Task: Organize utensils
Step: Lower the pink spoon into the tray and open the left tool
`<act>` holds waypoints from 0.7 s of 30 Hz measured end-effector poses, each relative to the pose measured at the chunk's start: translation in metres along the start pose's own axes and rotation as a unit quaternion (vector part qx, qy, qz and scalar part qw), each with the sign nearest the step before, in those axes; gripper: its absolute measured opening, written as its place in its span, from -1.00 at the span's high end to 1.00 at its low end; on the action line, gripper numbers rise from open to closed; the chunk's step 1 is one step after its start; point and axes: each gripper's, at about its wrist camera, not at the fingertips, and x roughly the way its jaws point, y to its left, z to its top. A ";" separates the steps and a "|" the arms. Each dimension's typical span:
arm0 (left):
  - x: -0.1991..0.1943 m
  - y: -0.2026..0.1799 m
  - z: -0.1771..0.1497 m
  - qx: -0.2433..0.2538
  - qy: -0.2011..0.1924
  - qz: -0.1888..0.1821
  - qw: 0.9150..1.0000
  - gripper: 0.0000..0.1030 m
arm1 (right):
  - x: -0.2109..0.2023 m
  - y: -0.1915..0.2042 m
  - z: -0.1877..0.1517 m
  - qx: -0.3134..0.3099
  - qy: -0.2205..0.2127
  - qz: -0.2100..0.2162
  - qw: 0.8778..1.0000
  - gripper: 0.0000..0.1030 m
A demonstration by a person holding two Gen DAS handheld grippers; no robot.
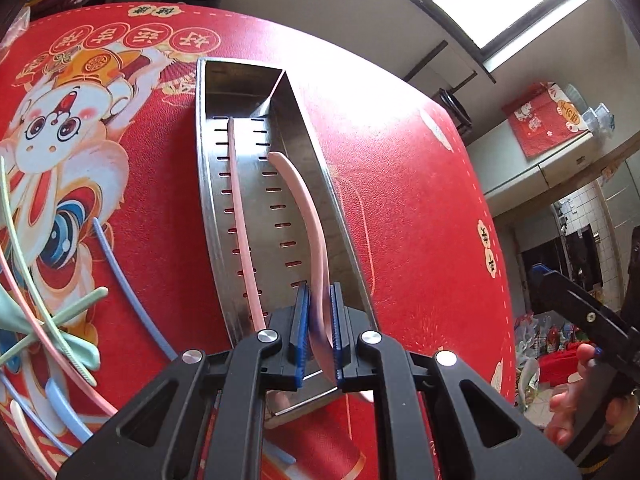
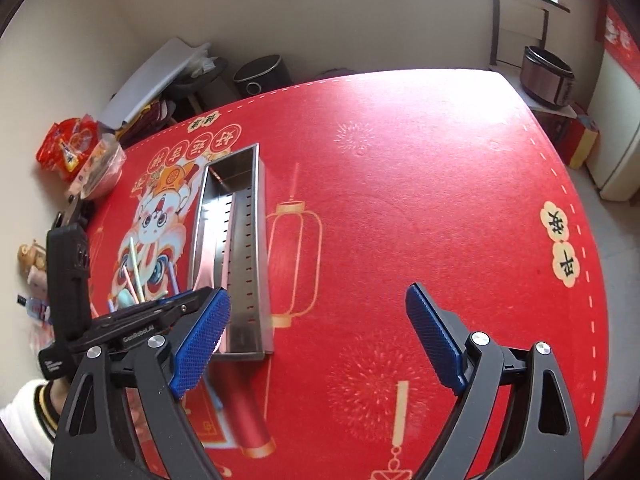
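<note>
Two pink utensils [image 1: 298,200], one tray [image 1: 208,184]

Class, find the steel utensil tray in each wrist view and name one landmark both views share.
Left wrist view: the steel tray runs up the centre, just ahead of the left gripper.
Right wrist view: left of centre, beyond the right gripper.
Shared landmark: the cartoon rabbit on the red tablecloth.

Pink spoon [image 1: 310,216] over slotted steel tray [image 1: 208,184] holding pink chopstick [image 1: 242,216]; pastel utensils [image 1: 52,320] beside.
</note>
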 end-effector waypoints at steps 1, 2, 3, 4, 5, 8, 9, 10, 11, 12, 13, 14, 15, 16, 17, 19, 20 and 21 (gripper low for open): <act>0.005 0.000 0.002 -0.001 0.005 0.006 1.000 0.81 | -0.003 -0.006 -0.001 0.006 -0.001 0.000 1.000 -0.67; 0.010 -0.001 0.003 0.001 0.009 0.011 1.000 0.81 | -0.006 -0.013 -0.002 0.011 -0.002 0.001 1.000 -0.67; 0.014 -0.002 0.005 0.004 0.011 0.018 1.000 0.81 | -0.007 -0.018 -0.003 0.014 -0.002 0.001 1.000 -0.67; 0.017 -0.003 0.006 0.007 0.013 0.025 1.000 0.81 | -0.009 -0.023 -0.003 0.017 -0.003 0.000 1.000 -0.67; 0.021 -0.005 0.007 0.008 0.015 0.030 0.999 0.81 | -0.010 -0.027 -0.004 0.020 -0.003 -0.002 1.000 -0.67; 0.030 -0.005 0.010 0.008 0.023 0.043 0.999 0.81 | -0.015 -0.039 -0.005 0.031 -0.008 -0.006 0.999 -0.67; 0.032 -0.005 0.011 0.009 0.025 0.045 0.999 0.81 | -0.018 -0.043 -0.006 0.035 -0.011 -0.006 0.999 -0.67; 0.034 -0.005 0.011 0.012 0.028 0.048 0.998 0.81 | -0.021 -0.046 -0.007 0.038 -0.014 -0.006 0.999 -0.67; 0.037 -0.007 0.012 0.014 0.031 0.052 0.998 0.81 | -0.024 -0.050 -0.009 0.042 -0.016 -0.007 0.999 -0.67; 0.039 -0.008 0.012 0.017 0.035 0.054 0.998 0.81 | -0.027 -0.054 -0.011 0.046 -0.017 -0.008 0.999 -0.67; 0.041 -0.010 0.012 0.021 0.038 0.055 0.998 0.81 | -0.029 -0.056 -0.013 0.049 -0.018 -0.008 0.999 -0.67; 0.043 -0.013 0.012 0.024 0.040 0.057 0.997 0.81 | -0.031 -0.059 -0.015 0.052 -0.018 -0.010 0.998 -0.67; 0.046 -0.016 0.012 0.028 0.043 0.058 0.997 0.81 | -0.033 -0.062 -0.016 0.055 -0.019 -0.011 0.998 -0.67; 0.048 -0.018 0.011 0.031 0.047 0.060 0.997 0.81 | -0.035 -0.065 -0.017 0.058 -0.020 -0.012 0.998 -0.67; 0.050 -0.021 0.009 0.033 0.049 0.062 0.996 0.81 | -0.037 -0.067 -0.018 0.062 -0.022 -0.014 0.998 -0.67; 0.054 -0.023 0.009 0.037 0.054 0.064 0.996 0.80 | -0.040 -0.069 -0.021 0.069 -0.026 -0.015 0.997 -0.67; 0.056 -0.025 0.008 0.040 0.054 0.065 0.996 0.80 | -0.042 -0.070 -0.023 0.071 -0.027 -0.015 0.997 -0.67; 0.058 -0.026 0.009 0.044 0.056 0.066 0.995 0.80 | -0.043 -0.071 -0.024 0.073 -0.028 -0.016 0.997 -0.67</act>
